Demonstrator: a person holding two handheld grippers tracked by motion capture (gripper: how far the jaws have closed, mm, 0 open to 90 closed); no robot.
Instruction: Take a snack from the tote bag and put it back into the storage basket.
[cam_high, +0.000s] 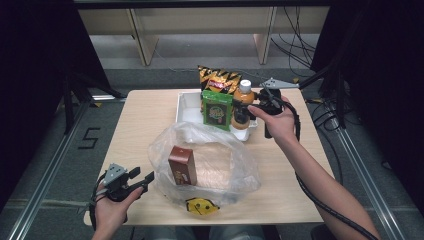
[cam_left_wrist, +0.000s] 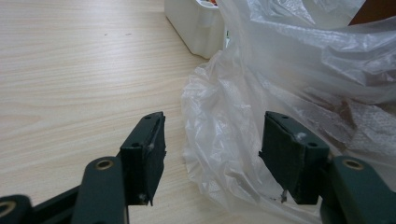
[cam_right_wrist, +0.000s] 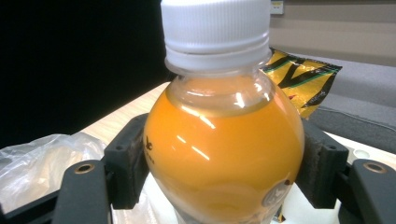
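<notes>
Right tool (cam_right_wrist: 223, 161) apparently grips orange bottle (cam_right_wrist: 224, 154), jaws touching both sides.

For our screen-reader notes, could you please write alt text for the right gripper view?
The right hand-held gripper is shut on an orange juice bottle with a white cap, one black jaw on each side. Behind it lie a yellow-and-black snack bag and, lower left, a clear plastic bag on the wooden table.
</notes>
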